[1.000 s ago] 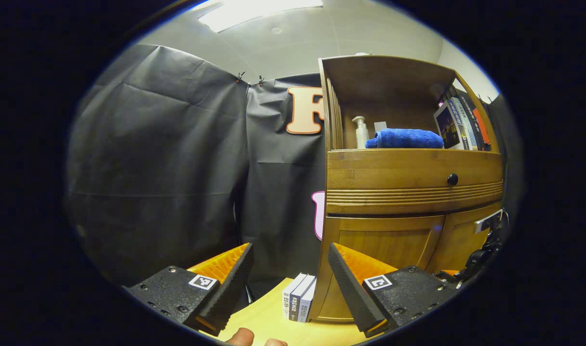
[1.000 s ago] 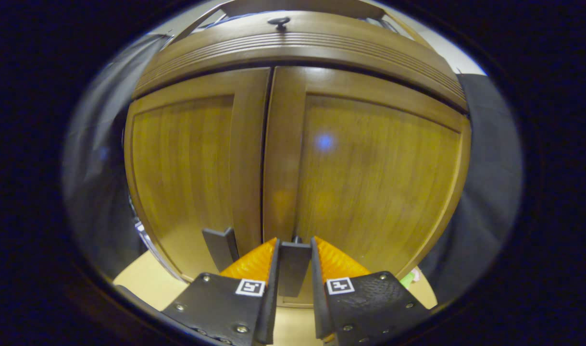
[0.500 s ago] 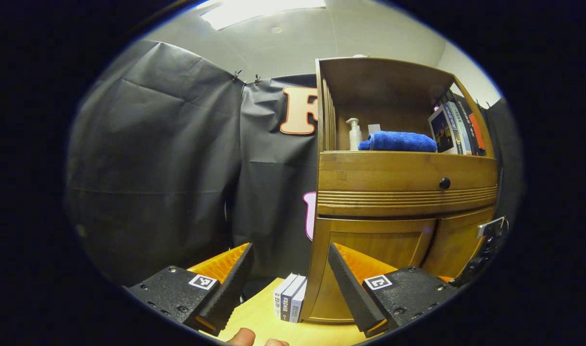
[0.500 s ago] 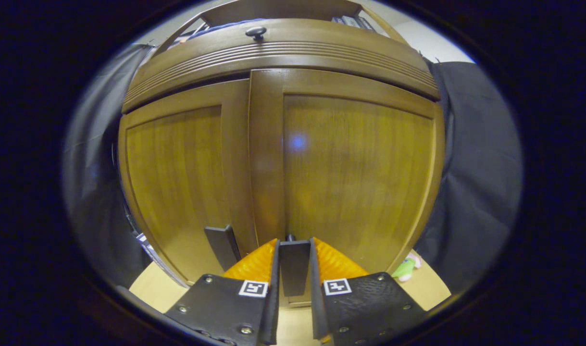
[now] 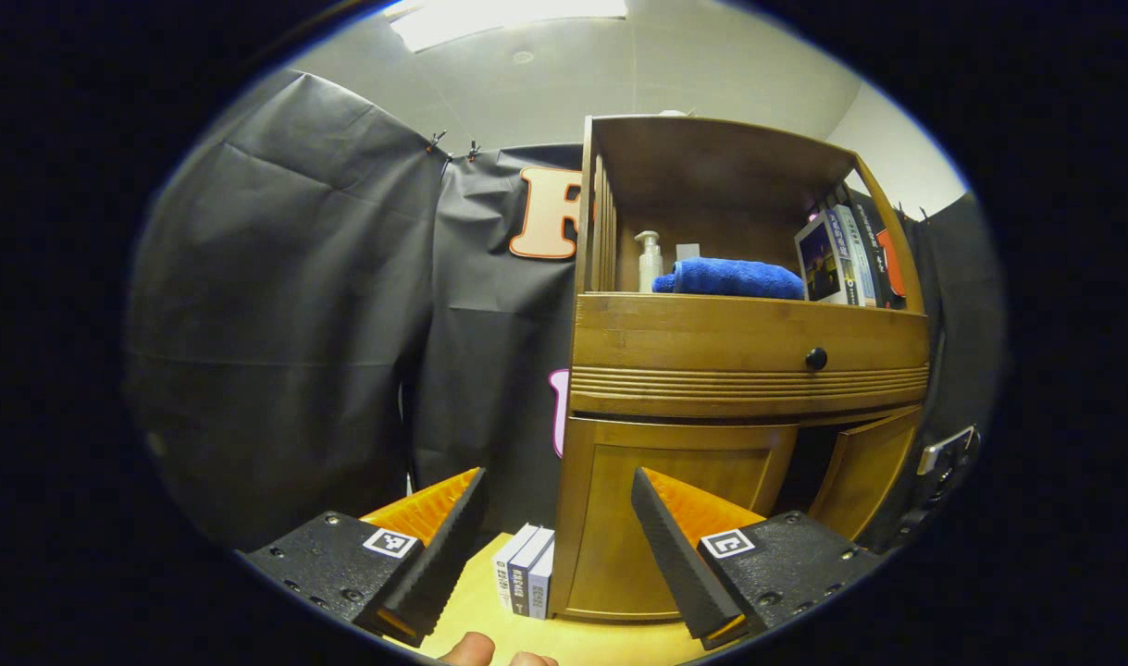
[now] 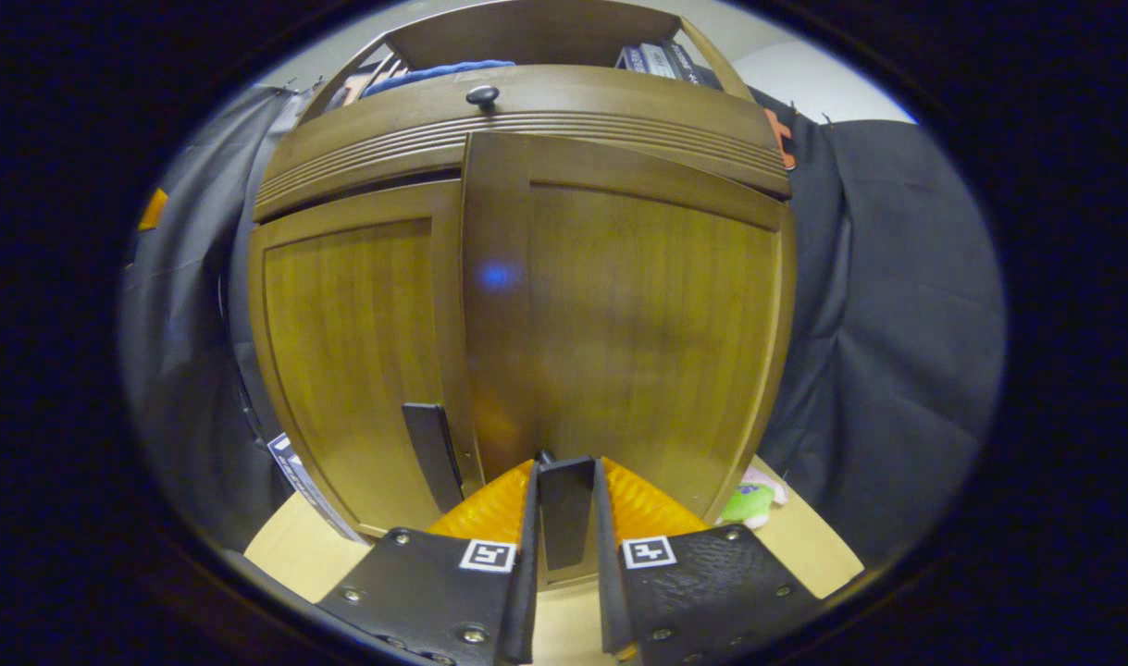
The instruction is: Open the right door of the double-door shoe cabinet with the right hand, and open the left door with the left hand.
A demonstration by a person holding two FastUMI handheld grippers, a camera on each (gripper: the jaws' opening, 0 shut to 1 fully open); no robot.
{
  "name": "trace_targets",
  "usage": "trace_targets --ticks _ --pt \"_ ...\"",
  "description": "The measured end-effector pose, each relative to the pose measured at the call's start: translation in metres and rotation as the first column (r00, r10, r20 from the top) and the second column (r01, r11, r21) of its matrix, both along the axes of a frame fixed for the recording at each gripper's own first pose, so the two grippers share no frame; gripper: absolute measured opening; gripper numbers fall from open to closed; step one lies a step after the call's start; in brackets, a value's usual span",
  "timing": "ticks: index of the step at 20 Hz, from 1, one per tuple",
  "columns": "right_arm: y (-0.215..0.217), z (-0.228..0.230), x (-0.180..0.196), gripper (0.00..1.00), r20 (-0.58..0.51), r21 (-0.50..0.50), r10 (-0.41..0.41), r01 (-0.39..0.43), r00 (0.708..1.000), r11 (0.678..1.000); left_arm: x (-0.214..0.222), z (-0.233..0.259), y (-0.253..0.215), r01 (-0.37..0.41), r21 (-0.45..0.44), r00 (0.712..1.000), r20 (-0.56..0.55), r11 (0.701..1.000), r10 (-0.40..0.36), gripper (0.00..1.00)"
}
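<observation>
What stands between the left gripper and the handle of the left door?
Nothing visible does. The left gripper is open, away from the cabinet, and the left door is shut ahead of it. Its handle is free, beside the right door handle held by the right gripper.

A staged recording booth, this one, dressed up as a home corner: black cloth (image 5: 295, 305) hangs as the wall, clipped at the top, under a plain ceiling with a bright light panel (image 5: 499, 14). Against it stands a wooden shoe cabinet (image 5: 739, 370) on a pale table (image 6: 804, 546), its open shelf carrying a pump bottle (image 5: 649, 261), a folded blue towel (image 5: 730, 277) and upright books (image 5: 846, 264). More books (image 5: 525, 581) stand beside its base.
</observation>
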State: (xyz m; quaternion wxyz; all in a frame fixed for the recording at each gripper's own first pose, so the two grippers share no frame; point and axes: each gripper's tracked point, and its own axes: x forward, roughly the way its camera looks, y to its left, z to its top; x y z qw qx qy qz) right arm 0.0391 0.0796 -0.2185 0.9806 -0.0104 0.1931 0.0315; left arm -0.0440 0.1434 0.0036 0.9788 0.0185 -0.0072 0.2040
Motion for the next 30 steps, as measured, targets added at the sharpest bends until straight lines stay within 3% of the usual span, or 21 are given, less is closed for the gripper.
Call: trace_targets --ticks 5,12,14,15,20,21,22,23,27,28,29,30 --pt "-0.018 -0.004 -0.015 0.24 -0.009 -0.003 -0.019 0.019 1.0 1.0 0.009 -0.011 -0.031 0.084 -0.035 0.996 -0.024 0.996 -0.085 0.96" --pt "-0.058 0.003 -0.051 0.24 -0.01 -0.01 -0.076 0.076 0.997 0.997 0.014 -0.017 -0.075 0.181 -0.028 0.982 -0.044 0.983 -0.182 0.92" --pt "-0.072 0.005 -0.061 0.24 -0.011 -0.01 -0.101 0.101 0.995 0.995 0.016 -0.019 -0.088 0.208 -0.035 0.977 -0.047 0.977 -0.21 0.96" --pt "-0.078 0.007 -0.064 0.24 -0.011 -0.011 -0.111 0.111 0.994 0.994 0.016 -0.02 -0.093 0.218 -0.036 0.974 -0.047 0.975 -0.22 0.92" --pt "-0.108 0.008 -0.08 0.24 -0.01 -0.018 -0.151 0.151 0.989 0.988 0.02 -0.025 -0.124 0.268 -0.052 0.961 -0.054 0.962 -0.271 0.95" --pt "-0.113 0.009 -0.082 0.24 -0.01 -0.019 -0.157 0.157 0.988 0.987 0.021 -0.026 -0.129 0.275 -0.053 0.959 -0.057 0.96 -0.278 0.92" --pt "-0.119 0.009 -0.084 0.24 -0.011 -0.022 -0.164 0.164 0.986 0.986 0.021 -0.027 -0.134 0.281 -0.052 0.957 -0.06 0.958 -0.284 0.95" --pt "-0.124 0.009 -0.085 0.24 -0.012 -0.025 -0.171 0.171 0.985 0.985 0.021 -0.028 -0.137 0.285 -0.052 0.956 -0.062 0.957 -0.288 0.92" --pt "-0.148 0.01 -0.092 0.23 -0.018 -0.022 -0.181 0.181 0.983 0.983 0.026 -0.032 -0.154 0.297 -0.066 0.951 -0.065 0.953 -0.301 0.92" --pt "-0.157 0.01 -0.094 0.24 -0.02 -0.028 -0.185 0.184 0.983 0.982 0.027 -0.033 -0.158 0.301 -0.071 0.95 -0.066 0.951 -0.306 0.95" --pt "-0.165 0.009 -0.095 0.23 -0.019 -0.037 -0.191 0.19 0.981 0.981 0.029 -0.034 -0.164 0.306 -0.078 0.948 -0.066 0.949 -0.311 0.92" --pt "-0.173 0.011 -0.095 0.23 -0.015 -0.044 -0.196 0.196 0.98 0.98 0.031 -0.035 -0.169 0.311 -0.083 0.946 -0.066 0.947 -0.316 0.96"
